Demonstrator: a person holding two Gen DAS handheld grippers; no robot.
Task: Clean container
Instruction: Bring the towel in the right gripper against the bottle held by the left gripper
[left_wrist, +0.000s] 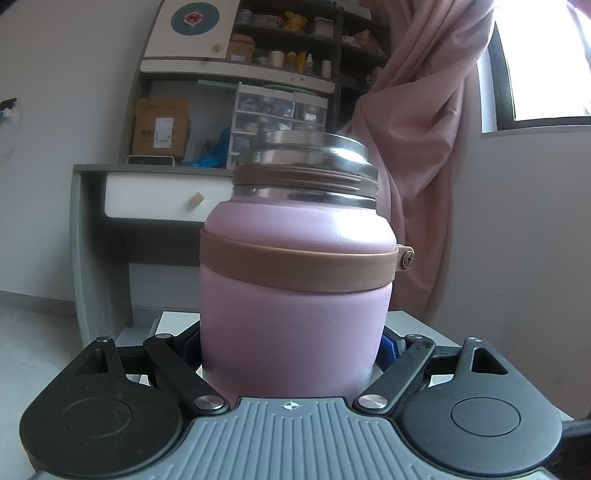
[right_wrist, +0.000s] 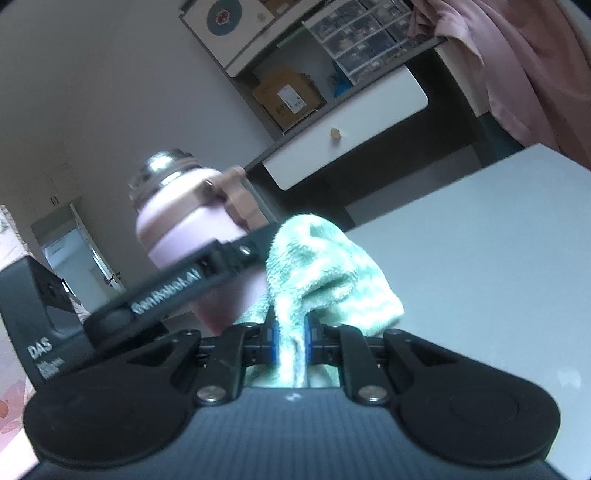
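Lidless pink container (left_wrist: 295, 295) upright on white table; green cloth (right_wrist: 325, 266) bunched beside it

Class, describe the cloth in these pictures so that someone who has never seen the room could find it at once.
Start at the white table in front of the desk with the white drawer. To the right of the pink flask standing there, the right hand-held gripper pinches a cloth. It is the only soft, fluffy, pale green thing among hard, smooth surfaces.
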